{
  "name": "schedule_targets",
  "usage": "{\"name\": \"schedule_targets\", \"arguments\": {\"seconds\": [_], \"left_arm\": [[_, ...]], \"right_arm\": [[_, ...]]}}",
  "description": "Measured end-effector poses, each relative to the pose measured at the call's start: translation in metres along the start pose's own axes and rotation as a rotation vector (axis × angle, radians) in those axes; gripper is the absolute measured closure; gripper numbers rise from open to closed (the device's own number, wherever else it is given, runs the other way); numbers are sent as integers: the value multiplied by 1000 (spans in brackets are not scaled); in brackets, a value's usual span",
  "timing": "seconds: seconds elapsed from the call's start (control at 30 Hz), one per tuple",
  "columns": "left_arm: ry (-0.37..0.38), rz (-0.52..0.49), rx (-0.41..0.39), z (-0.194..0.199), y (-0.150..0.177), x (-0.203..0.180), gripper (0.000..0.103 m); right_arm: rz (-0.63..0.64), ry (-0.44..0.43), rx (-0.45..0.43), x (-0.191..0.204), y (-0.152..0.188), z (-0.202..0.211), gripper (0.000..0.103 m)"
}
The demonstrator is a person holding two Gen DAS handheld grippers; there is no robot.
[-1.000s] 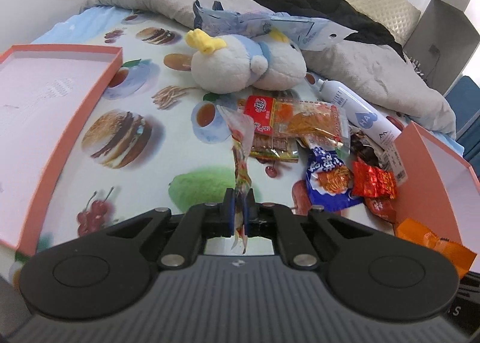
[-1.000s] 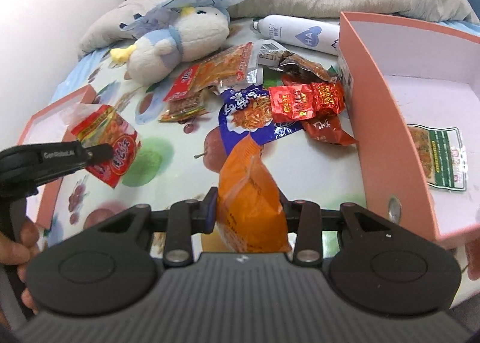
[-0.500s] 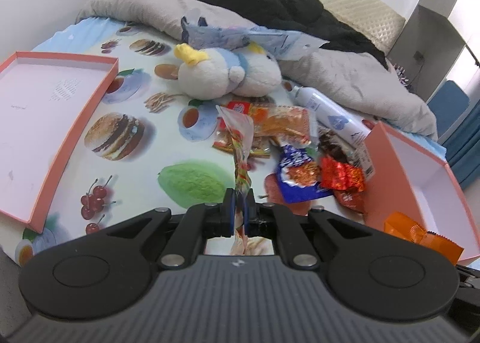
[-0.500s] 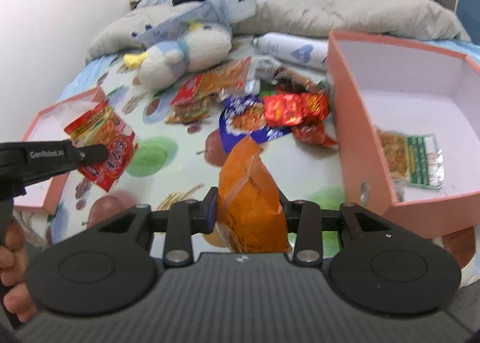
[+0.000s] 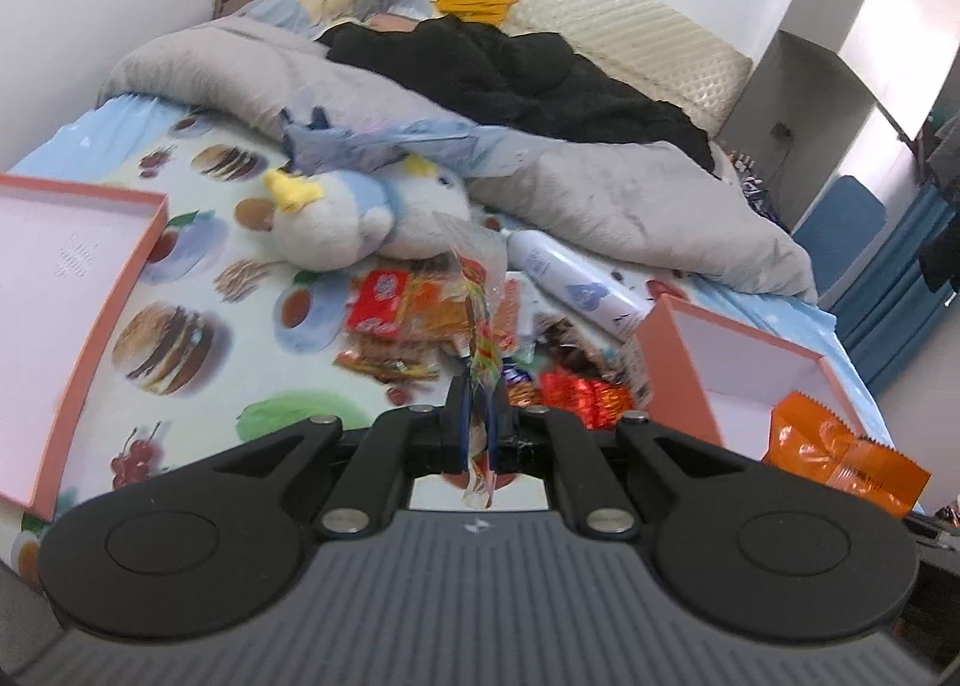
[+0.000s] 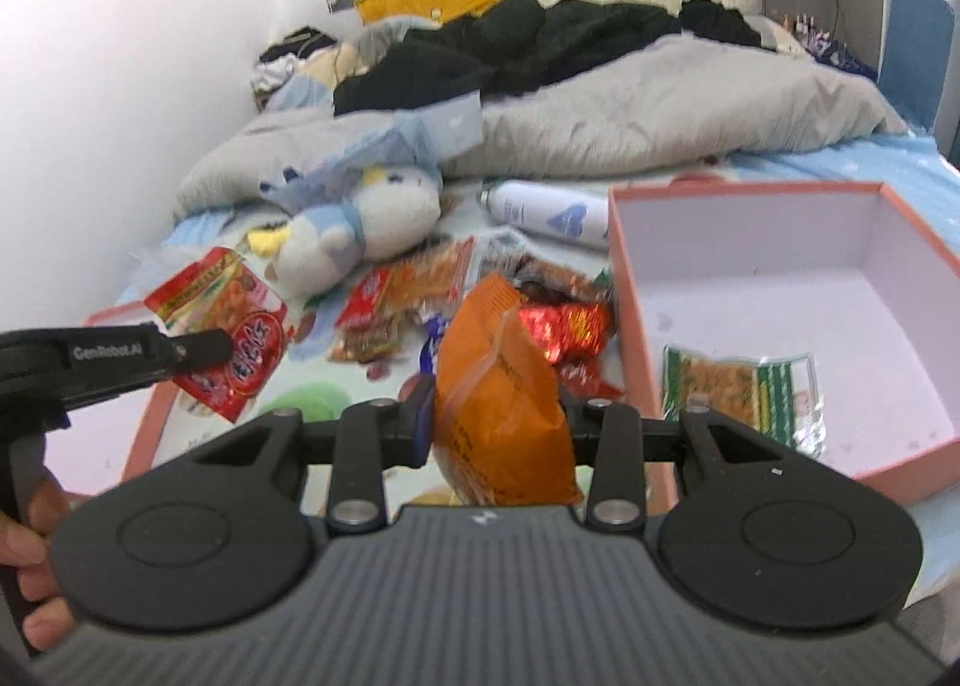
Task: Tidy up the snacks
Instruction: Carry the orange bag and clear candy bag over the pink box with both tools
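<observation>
Red crinkly snack packet [image 6: 225, 326] with clear edges clamped edge-on by the left gripper [image 5: 477, 428] above the bedsheet, puffy orange snack bag [image 6: 501, 398] pinched by the right gripper [image 6: 495, 422] beside the pink box [image 6: 624, 290]

we see a puffy orange foil snack bag [image 6: 501, 416] upright between the right hand-held gripper's [image 6: 495, 416] pads, and a flat red crinkly snack packet [image 6: 222, 326] pinched edge-on in the left hand-held gripper [image 5: 477, 434]. a green-and-clear snack packet [image 6: 741, 392] lies flat inside the salmon-pink cardboard box [image 6: 624, 290].
</observation>
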State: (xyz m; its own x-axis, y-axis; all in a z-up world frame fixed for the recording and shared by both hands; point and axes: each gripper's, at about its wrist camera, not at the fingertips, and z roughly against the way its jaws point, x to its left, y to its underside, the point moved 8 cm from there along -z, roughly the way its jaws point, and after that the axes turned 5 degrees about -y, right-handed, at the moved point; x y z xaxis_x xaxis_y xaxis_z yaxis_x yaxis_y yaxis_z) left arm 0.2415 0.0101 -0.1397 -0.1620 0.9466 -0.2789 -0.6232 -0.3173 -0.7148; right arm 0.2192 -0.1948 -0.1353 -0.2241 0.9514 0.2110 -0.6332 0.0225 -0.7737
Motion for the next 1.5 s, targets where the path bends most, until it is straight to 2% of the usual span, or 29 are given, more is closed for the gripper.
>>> {"name": "schedule_targets", "arguments": {"seconds": [0.23, 0.5, 0.7, 0.93, 1.03, 1.2, 1.5], "left_arm": [[41, -35, -32, 12, -24, -37, 97], [128, -87, -68, 27, -47, -84, 97], [178, -152, -80, 29, -54, -128, 97], [266, -230, -44, 15, -53, -192, 97], [298, -291, -18, 3, -47, -225, 97], [332, -333, 46, -29, -33, -263, 97], [325, -391, 197, -106, 1, -298, 96]], "right_arm": [[13, -10, -54, -9, -28, 16, 64], [-5, 14, -133, -29, -60, 37, 64], [-6, 64, -172, -58, -79, 54, 64], [-46, 117, -212, -101, -94, 67, 64], [-53, 140, -198, -120, -91, 64, 64], [-100, 173, -150, -155, -83, 48, 64], [-184, 195, -11, -212, -49, -1, 64]]}}
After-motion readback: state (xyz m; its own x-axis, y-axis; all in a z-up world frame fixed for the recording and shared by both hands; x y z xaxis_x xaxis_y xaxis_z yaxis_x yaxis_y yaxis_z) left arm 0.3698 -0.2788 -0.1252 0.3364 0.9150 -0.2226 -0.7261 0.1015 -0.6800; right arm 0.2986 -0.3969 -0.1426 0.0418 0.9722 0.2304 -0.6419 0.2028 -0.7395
